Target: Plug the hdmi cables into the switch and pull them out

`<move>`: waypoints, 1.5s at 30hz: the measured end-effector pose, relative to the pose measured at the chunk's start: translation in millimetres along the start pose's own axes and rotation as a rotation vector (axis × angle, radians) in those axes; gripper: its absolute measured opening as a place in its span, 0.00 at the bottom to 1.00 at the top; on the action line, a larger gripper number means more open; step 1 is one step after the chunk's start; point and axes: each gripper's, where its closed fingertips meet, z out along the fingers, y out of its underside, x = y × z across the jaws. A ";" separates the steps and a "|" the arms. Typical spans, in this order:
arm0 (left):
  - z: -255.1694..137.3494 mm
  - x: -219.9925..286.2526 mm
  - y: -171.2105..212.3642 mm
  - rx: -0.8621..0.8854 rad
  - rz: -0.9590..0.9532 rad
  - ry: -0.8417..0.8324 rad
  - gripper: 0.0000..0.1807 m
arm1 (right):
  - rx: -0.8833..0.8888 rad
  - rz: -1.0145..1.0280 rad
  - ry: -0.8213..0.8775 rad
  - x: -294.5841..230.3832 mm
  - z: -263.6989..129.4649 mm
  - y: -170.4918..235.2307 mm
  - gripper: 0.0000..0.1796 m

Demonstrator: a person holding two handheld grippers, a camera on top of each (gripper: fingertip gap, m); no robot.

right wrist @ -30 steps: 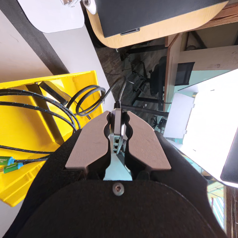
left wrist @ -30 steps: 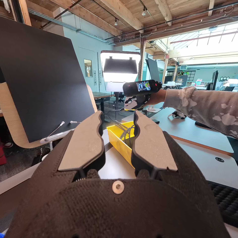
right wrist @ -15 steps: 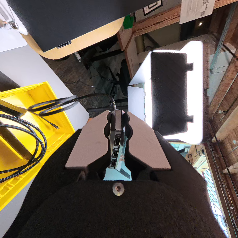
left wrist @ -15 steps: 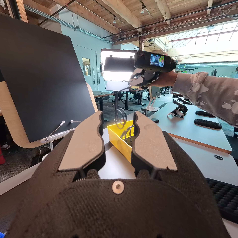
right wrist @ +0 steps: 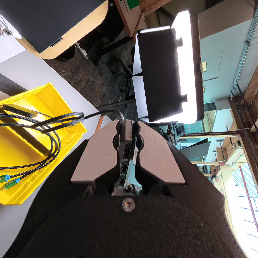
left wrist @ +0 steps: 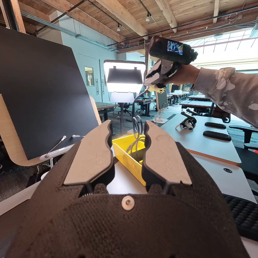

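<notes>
Right claw (right wrist: pixel 126 139) lifted higher above bin (right wrist: pixel 41 97), clamping switch (right wrist: pixel 125 152); its cable (right wrist: pixel 106 112) trails into bin among coiled cables (right wrist: pixel 53 141). Left claw (left wrist: pixel 127 137) wide, empty.

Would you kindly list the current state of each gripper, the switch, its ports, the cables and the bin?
left gripper: open, empty, pointed at the bin.
right gripper: shut on the switch, held up beyond the bin.
switch: clamped edgewise, lifted clear of the bin.
ports: three visible, all empty.
switch's own cable: attached, trailing into the bin.
green-tipped HDMI cables: unplugged, lying in the bin.
yellow bin: on the table, holding cables.
</notes>
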 end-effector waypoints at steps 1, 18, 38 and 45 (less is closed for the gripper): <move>-0.7 0.8 -1.3 0.004 0.000 0.003 0.24 | -0.015 0.013 -0.008 -1.5 1.3 2.6 0.11; -1.1 -0.9 -0.2 -0.012 0.008 0.019 0.23 | -0.146 -0.113 -0.243 -137.4 117.5 39.0 0.11; 4.9 -39.0 44.9 -0.286 0.110 -0.110 0.27 | 0.370 0.143 -0.562 -149.6 37.5 -5.0 0.19; -2.3 -38.1 52.0 -0.366 0.171 -0.144 0.27 | 0.411 0.089 -0.651 -233.1 -48.1 56.4 0.18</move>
